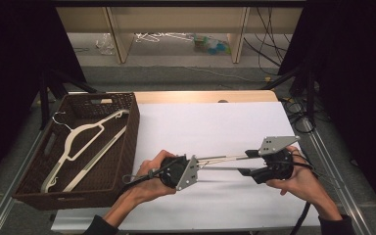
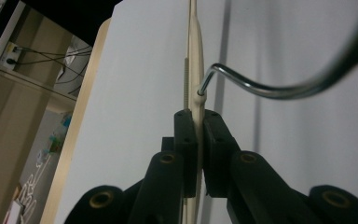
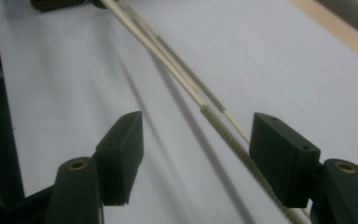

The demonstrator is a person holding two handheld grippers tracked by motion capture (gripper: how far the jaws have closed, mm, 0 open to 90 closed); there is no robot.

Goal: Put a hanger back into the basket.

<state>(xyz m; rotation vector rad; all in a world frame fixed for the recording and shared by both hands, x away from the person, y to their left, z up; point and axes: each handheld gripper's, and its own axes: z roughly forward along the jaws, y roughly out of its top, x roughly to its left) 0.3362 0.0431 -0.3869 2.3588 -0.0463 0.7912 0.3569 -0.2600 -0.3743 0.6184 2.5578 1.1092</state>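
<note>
A cream hanger point(image 1: 221, 158) hangs lifted over the white table point(image 1: 210, 127), stretched between my two grippers. My left gripper point(image 1: 198, 166) is shut on it: in the left gripper view the jaws point(image 2: 199, 140) clamp the hanger's cream body point(image 2: 195, 79) just below the base of its metal hook point(image 2: 270, 88). My right gripper point(image 1: 247, 162) faces it from the right. In the right gripper view the gripper point(image 3: 196, 158) stands open, and the hanger's ribbed bar point(image 3: 223, 135) runs between the jaws close to the right one, with no pad pressing on it.
A brown wicker basket point(image 1: 135, 120) stands at the table's left edge with a white hanger point(image 1: 85, 142) lying in it. Beyond the table's wooden far edge point(image 1: 200, 96) are shelf legs, clutter and cables on the floor. Dark curtains flank both sides.
</note>
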